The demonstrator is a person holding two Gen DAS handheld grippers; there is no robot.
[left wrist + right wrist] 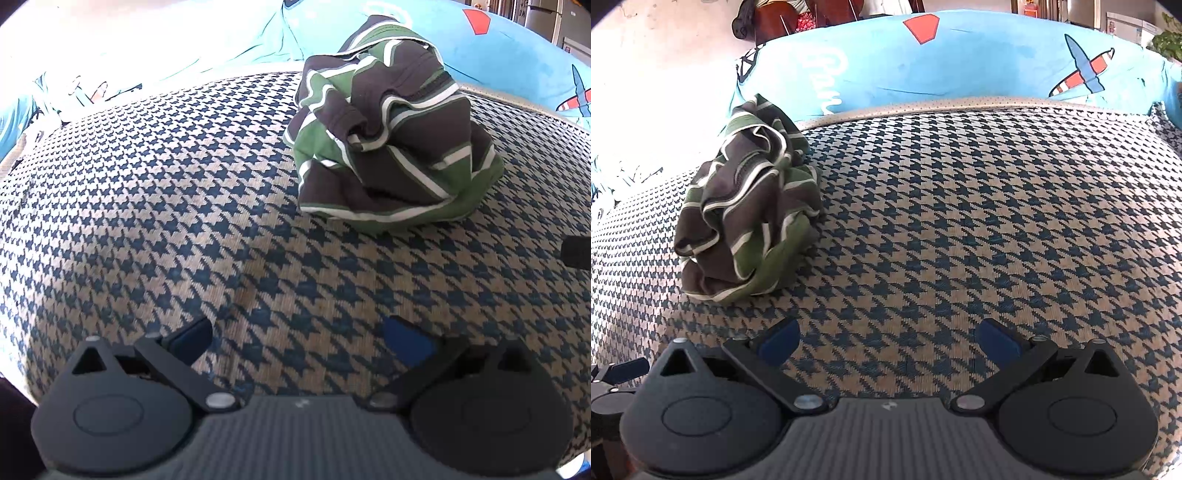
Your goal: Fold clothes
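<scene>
A crumpled garment [391, 133] with brown, green and white stripes lies in a heap on a houndstooth-patterned surface [166, 206]. In the left wrist view it sits ahead and to the right of my left gripper [299, 341], which is open with nothing between its blue-padded fingers. From the right wrist the same garment [750, 206] lies ahead and to the left of my right gripper [888, 341], also open and empty. Both grippers hover low over the bare patterned surface [979, 206], apart from the cloth.
A light blue cushion [960, 62] printed with a red shape and a plane runs along the far edge. The other gripper's dark tip [576, 253] shows at the right edge of the left view. A bright wall [665, 74] glares at the far left.
</scene>
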